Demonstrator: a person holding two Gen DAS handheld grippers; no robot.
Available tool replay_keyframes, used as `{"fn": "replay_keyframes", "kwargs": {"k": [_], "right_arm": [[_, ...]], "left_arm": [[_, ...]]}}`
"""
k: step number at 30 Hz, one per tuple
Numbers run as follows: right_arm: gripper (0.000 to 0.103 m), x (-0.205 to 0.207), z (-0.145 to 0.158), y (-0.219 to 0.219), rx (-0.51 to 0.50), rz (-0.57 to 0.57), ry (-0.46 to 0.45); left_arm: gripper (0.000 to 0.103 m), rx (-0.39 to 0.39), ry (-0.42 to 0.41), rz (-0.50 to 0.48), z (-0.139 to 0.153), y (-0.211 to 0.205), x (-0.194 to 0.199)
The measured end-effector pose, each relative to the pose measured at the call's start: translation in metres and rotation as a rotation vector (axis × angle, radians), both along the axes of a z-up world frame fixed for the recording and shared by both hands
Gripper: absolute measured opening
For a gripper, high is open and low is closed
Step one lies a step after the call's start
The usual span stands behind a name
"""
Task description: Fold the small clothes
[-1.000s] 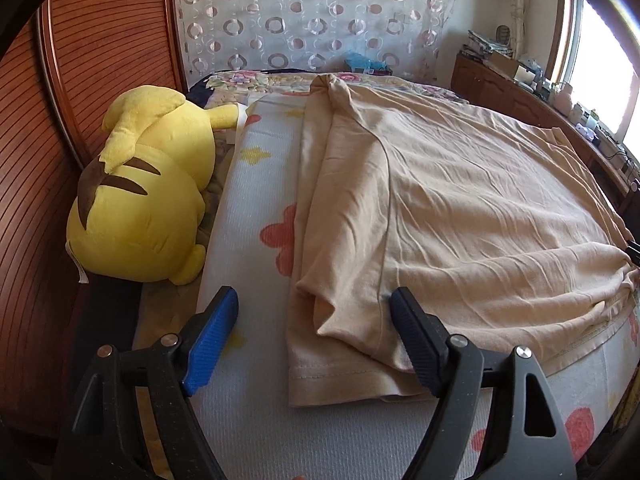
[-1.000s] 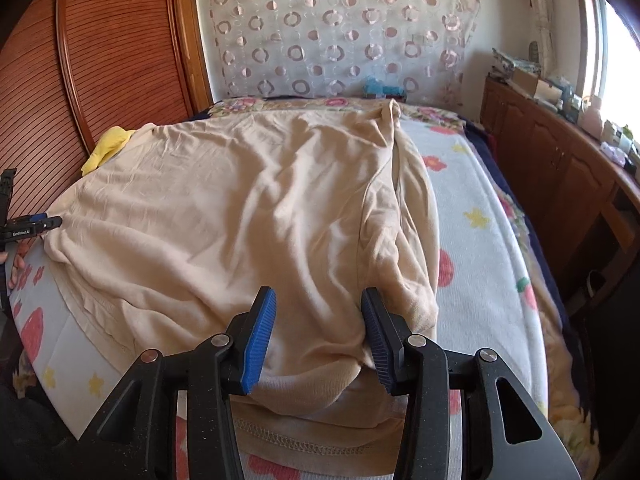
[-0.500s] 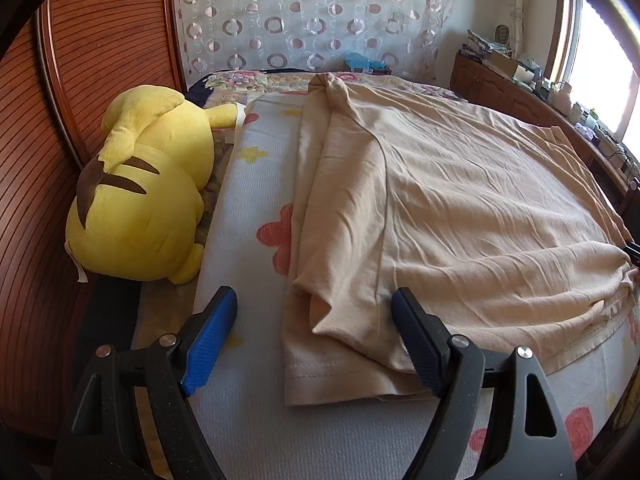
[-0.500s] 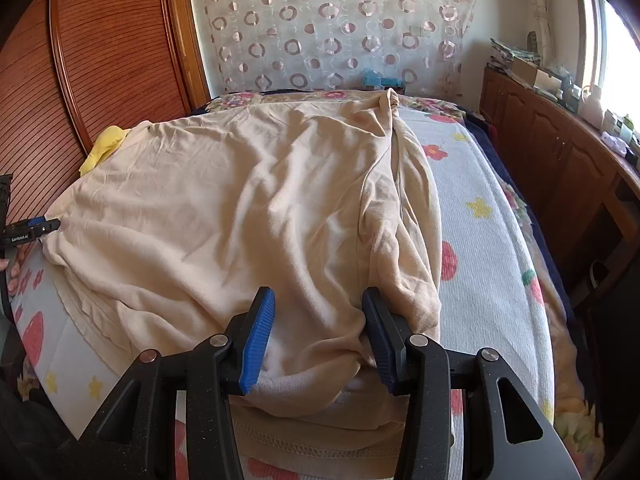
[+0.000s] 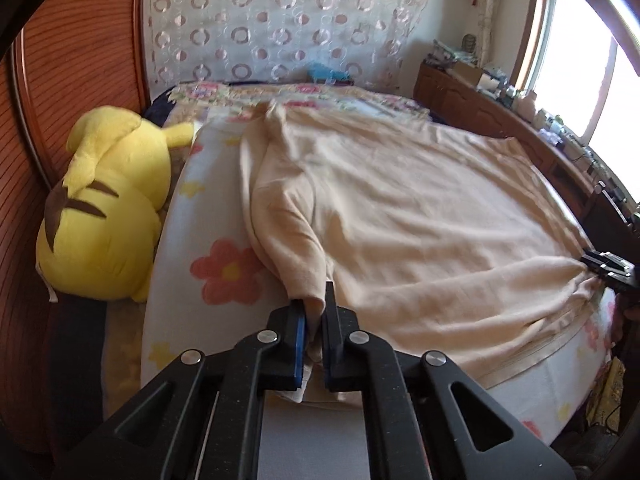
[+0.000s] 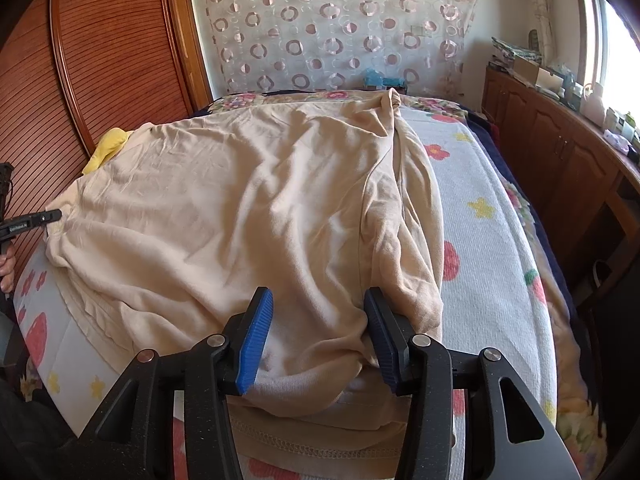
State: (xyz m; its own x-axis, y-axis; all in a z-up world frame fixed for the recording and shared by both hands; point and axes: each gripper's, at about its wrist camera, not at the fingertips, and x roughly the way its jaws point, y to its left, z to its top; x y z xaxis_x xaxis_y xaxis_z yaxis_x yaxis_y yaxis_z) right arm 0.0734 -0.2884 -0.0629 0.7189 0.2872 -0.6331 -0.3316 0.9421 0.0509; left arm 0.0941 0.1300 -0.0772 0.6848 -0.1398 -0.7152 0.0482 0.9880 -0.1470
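Observation:
A beige shirt lies spread across the flowered bed cover; it also shows in the right wrist view. My left gripper is shut on the shirt's near left corner fold and has it bunched between the blue pads. My right gripper is open, its fingers straddling a bunched fold at the shirt's near right corner. The right gripper shows at the far right of the left wrist view, and the left gripper at the left edge of the right wrist view.
A yellow plush toy lies on the bed's left side against the wooden headboard. A wooden cabinet with clutter on top runs along the right under the window. A patterned curtain hangs at the far end.
My left gripper has closed on the shirt's corner fold, pulling the cloth into a ridge. My right gripper stays open over its fold, in almost the same place.

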Motion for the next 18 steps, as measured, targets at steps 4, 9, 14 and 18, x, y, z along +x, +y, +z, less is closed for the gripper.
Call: {"fn": "replay_keyframes", "kwargs": {"k": [4,9,14,18], "right_arm": [[0.049,0.000,0.000,-0.002,0.005,-0.001,0.001],[0.049,0.000,0.000,-0.002,0.011,-0.002,0.002],[0.049,0.000,0.000,-0.005,0.023,-0.012,0.004],[0.049,0.000,0.000,-0.004,0.021,-0.012,0.003]], "left_arm": [[0.006,-0.036,-0.078,-0.031,0.028,-0.018,-0.001],[0.006,-0.092,-0.149,-0.101,0.051,-0.050,0.005],[0.006,-0.121,-0.190,-0.192,0.068,-0.095,0.014],[0.006,-0.121,-0.205,-0.246,0.079,-0.121,0.021]]}}
